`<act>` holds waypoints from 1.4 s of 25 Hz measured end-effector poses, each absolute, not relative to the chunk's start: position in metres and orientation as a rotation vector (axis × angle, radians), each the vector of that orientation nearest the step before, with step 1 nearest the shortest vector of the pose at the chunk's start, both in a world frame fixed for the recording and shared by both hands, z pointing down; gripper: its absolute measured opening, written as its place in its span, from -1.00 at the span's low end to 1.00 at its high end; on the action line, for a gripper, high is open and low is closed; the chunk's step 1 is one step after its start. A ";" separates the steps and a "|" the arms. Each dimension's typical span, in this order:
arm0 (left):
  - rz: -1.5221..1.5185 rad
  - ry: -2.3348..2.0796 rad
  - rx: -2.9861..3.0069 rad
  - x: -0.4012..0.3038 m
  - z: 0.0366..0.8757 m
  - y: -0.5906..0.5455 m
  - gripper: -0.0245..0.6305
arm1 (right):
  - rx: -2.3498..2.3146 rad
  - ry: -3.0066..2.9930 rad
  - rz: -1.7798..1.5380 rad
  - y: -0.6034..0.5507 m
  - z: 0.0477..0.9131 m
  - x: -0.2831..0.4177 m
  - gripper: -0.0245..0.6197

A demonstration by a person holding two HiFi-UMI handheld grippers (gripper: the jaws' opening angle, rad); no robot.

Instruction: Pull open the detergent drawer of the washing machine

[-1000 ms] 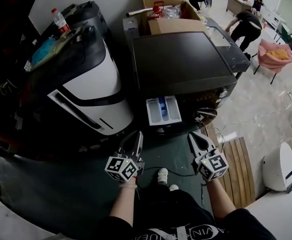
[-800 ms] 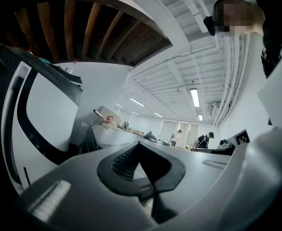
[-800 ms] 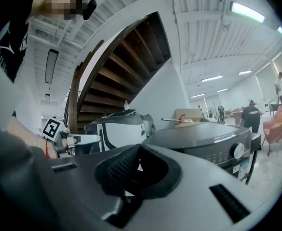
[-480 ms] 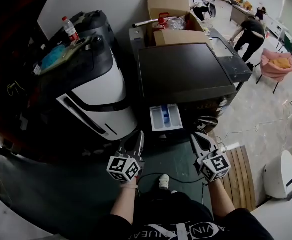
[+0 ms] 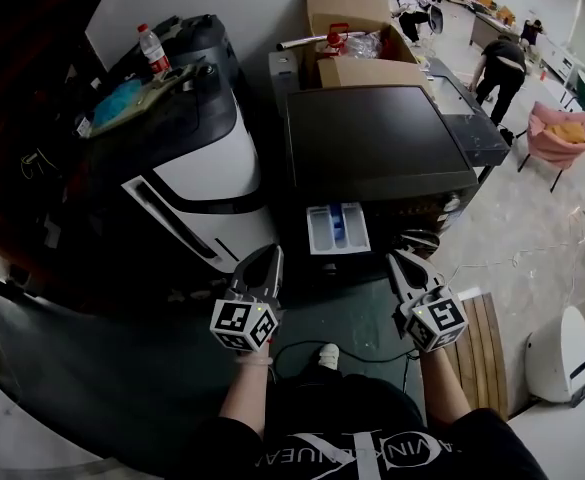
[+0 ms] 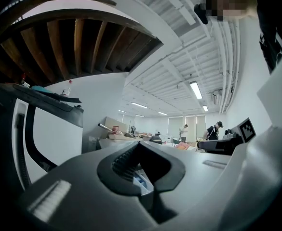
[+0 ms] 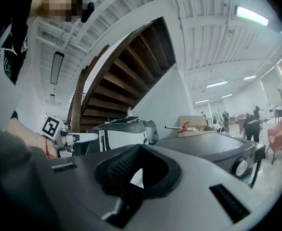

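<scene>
The room is a cluttered workshop, with pale concrete floor (image 5: 517, 218) at 3 o'clock and a dark mat (image 5: 152, 388) under the person's feet. The washing machine (image 5: 377, 138), dark grey with a flat dark top, stands at 12 o'clock. A black-and-white appliance (image 5: 197, 183) sits just beside it at 10 o'clock, with a red-capped bottle (image 5: 155, 50) on top. Cardboard boxes (image 5: 347, 13) sit behind the washer. A pink chair (image 5: 562, 128) is at 2 o'clock and a slatted wooden board (image 5: 482, 348) lies on the floor at 4 o'clock. People (image 5: 499, 58) are bent over work far off at 1 o'clock.

Both forearms reach forward from 6 o'clock, with the tools held level and pointing at the washer's front. The left tool (image 5: 270, 255) is clenched, its jaw tips meeting with nothing between them. The right tool (image 5: 398, 260) is clenched and empty too. Neither touches the machine.

The detergent drawer (image 5: 337, 230) juts out of the left side of the washer's front, pulled open. It is a white tray with a blue insert in its middle compartment. It lies at 1 o'clock from the left tool and 11 o'clock from the right, apart from both.
</scene>
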State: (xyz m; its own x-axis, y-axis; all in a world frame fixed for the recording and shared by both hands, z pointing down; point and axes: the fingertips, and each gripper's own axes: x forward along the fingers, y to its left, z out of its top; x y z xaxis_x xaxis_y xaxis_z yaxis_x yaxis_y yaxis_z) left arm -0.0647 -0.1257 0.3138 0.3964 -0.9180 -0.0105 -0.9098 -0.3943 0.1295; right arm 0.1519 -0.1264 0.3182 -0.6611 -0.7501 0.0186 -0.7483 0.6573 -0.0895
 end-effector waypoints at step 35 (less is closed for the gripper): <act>-0.056 -1.764 2.508 -0.082 0.314 -0.131 -0.90 | -1.282 2.826 -0.146 -0.145 0.316 0.147 -0.89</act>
State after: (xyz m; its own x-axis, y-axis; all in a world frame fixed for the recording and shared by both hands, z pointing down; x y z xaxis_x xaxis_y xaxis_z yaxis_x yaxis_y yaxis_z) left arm -0.0822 -0.1314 0.3140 0.3385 -0.9409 0.0135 -0.9382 -0.3363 0.0822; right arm 0.1468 -0.1453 0.3162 -0.6588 -0.7523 0.0066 -0.7490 0.6550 -0.0999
